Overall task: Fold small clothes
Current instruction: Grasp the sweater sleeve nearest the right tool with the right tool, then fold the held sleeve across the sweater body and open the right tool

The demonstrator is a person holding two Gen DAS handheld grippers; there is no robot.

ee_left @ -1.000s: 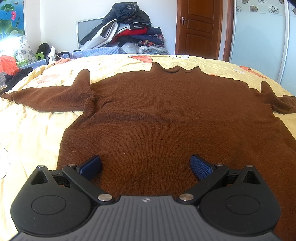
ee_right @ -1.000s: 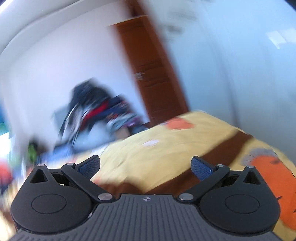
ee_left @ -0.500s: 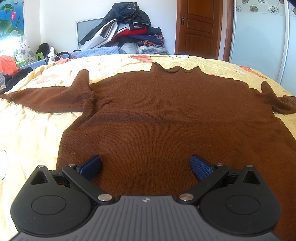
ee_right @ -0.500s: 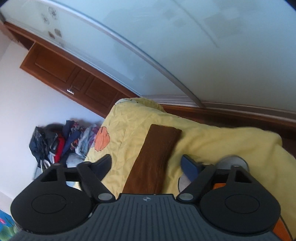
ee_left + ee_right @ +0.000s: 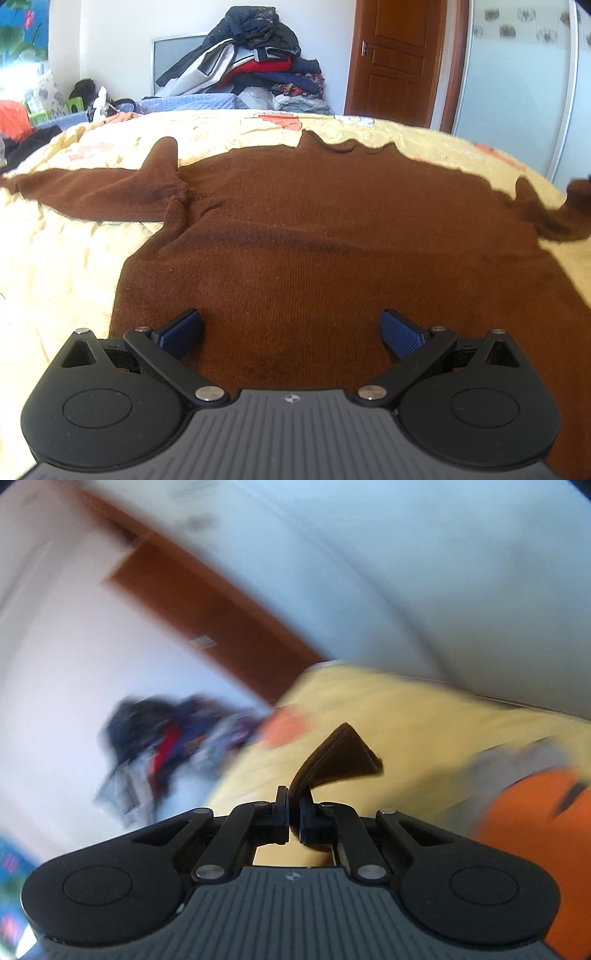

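Between the pads of the right gripper (image 5: pixel 293 818), a fold of brown knit is clamped: the jaws have just been closing and now stand together on the cuff end of the sweater sleeve (image 5: pixel 338 760), which rises out of the grip and flares above it. The right wrist view is motion-blurred; beyond the sleeve it shows the yellow bedspread (image 5: pixel 388 709) with orange print patches, a brown wooden door (image 5: pixel 207 616) and a pale sliding wardrobe panel (image 5: pixel 424 572).

The left gripper (image 5: pixel 291 332) holds its blue pads wide apart, low over the hem area of the brown sweater (image 5: pixel 314 240), with nothing between them; whether the pads touch the knit cannot be told.

The sweater lies flat and front-up on the bedspread (image 5: pixel 55 258), hem nearest the left gripper, neckline toward the far edge of the bed. One sleeve extends flat toward the left of the view, with a raised peak of fabric at the shoulder. The opposite sleeve, at the right edge, is lifted off the bed and blurred.

Beyond the far bed edge:
- a heap of clothes (image 5: pixel 255 66) stacked against the white wall, in front of a grey framed panel (image 5: pixel 173 59);
- the wooden door (image 5: pixel 391 59), shut;
- the frosted wardrobe panel (image 5: pixel 517 92) at right;
- assorted clutter (image 5: pixel 55 103) at left.
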